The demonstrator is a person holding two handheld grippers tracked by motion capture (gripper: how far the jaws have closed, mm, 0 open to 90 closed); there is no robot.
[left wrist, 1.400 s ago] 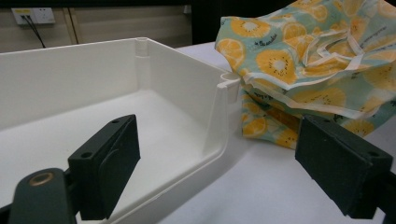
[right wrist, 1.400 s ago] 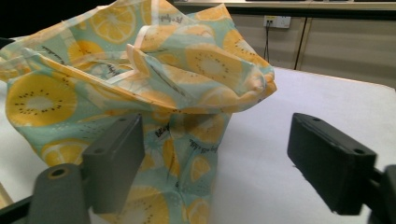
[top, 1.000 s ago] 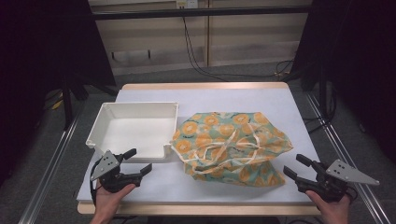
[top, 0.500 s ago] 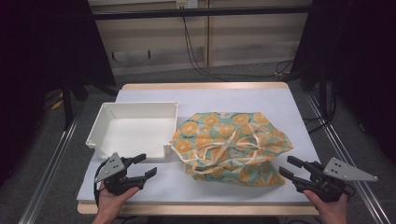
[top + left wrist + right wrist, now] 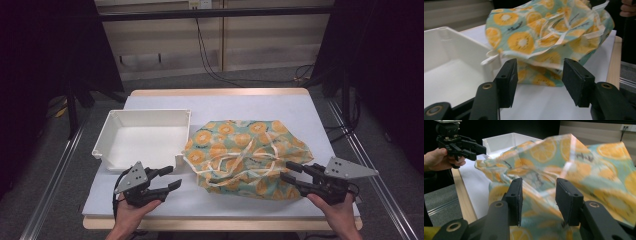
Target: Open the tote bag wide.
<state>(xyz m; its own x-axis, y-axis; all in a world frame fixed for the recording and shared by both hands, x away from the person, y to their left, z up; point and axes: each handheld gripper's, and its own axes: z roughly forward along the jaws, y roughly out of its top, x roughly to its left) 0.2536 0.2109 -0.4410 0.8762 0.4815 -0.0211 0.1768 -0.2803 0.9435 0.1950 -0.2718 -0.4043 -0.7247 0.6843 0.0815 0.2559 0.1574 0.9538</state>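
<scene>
A crumpled cloth (image 5: pixel 247 155) printed with orange slices on teal, with pale ties, lies on the right half of the table. My left gripper (image 5: pixel 171 177) stands open near the front edge, just left of the cloth (image 5: pixel 544 37), with nothing between its jaws. At the cloth's front right edge my right gripper (image 5: pixel 286 171) is open, its jaws pointing into the fabric (image 5: pixel 579 165) and close to it. In the right gripper view the left gripper (image 5: pixel 477 150) shows at the far left in a hand.
A white empty tray (image 5: pixel 145 140) sits left of the cloth, its corner touching the fabric; its wall (image 5: pixel 454 50) is close to my left jaw. The table has a white mat (image 5: pixel 240 102) and a wooden front edge (image 5: pixel 220 223). Dark floor and metal rails surround it.
Both grippers have moved inward toward the cloth: the left to the right, the right to the left. The cloth and tray have not moved.
</scene>
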